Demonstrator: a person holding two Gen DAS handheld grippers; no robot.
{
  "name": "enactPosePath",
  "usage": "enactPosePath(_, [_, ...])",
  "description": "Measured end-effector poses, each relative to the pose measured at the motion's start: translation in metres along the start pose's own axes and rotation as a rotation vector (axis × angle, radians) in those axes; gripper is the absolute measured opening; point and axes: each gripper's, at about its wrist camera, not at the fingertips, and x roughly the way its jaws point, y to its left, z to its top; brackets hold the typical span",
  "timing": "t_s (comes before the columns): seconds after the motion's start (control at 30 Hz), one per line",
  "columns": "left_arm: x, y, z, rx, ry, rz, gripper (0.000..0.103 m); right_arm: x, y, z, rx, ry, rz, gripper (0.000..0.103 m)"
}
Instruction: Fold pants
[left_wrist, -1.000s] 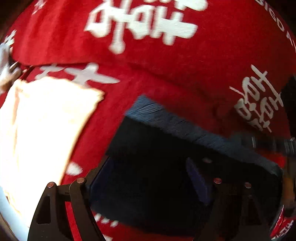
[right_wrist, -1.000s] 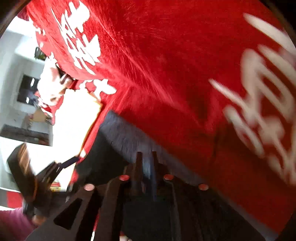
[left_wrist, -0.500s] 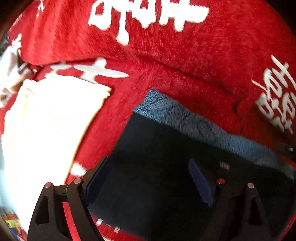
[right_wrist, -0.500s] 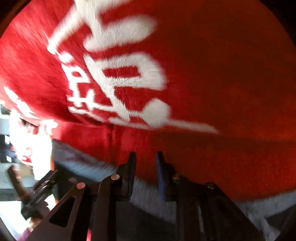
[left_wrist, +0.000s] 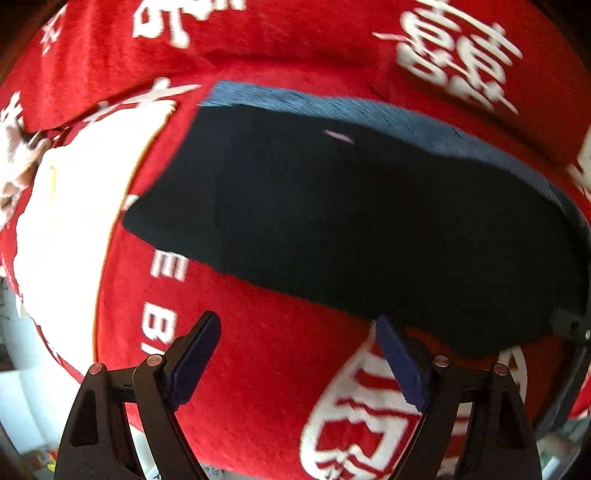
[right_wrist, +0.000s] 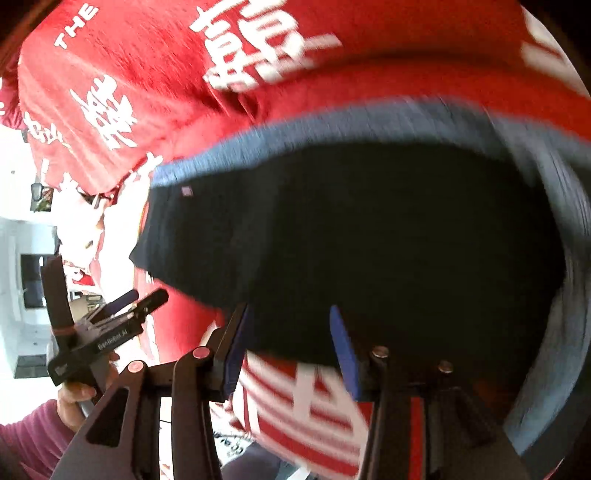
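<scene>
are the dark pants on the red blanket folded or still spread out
Folded. The dark navy pants lie as a compact block on the red printed blanket, upper layer over a lighter blue edge. Both grippers are open, clear of them.

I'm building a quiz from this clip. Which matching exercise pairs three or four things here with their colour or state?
Things:
1. folded dark navy pants
2. red blanket with white lettering
3. left gripper
4. cream-white cloth

Descriptions:
A. open, holding nothing
B. lies flat, blue-grey band along its far edge
C. spread under everything
D. pale, to the left of the pants

Pairs: 1-B, 2-C, 3-A, 4-D
</scene>
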Motion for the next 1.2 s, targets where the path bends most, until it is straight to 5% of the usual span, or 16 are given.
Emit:
enactPosePath(0.27, [-0.012, -0.050, -0.015, 0.116, -0.034, -0.096, 0.087, -0.021, -0.029, -0.081, 0.154, -0.088, -0.013, 0.048])
enactPosePath(0.5, [-0.037, -0.087, -0.041, 0.186, -0.045, -0.209, 0.087, -0.049, -0.083, -0.172, 0.401, -0.261, 0.050, 0.048])
enactPosePath(0.73, [-0.052, -0.125, -0.056, 0.303, -0.077, -0.240, 0.087, -0.050, -0.146, -0.254, 0.662, -0.413, 0.157, 0.048])
enactPosePath(1.2, [-0.025, -0.195, -0.057, 0.360, -0.058, -0.220, 0.087, -0.023, -0.202, -0.263, 0.698, -0.508, 0.494, 0.051])
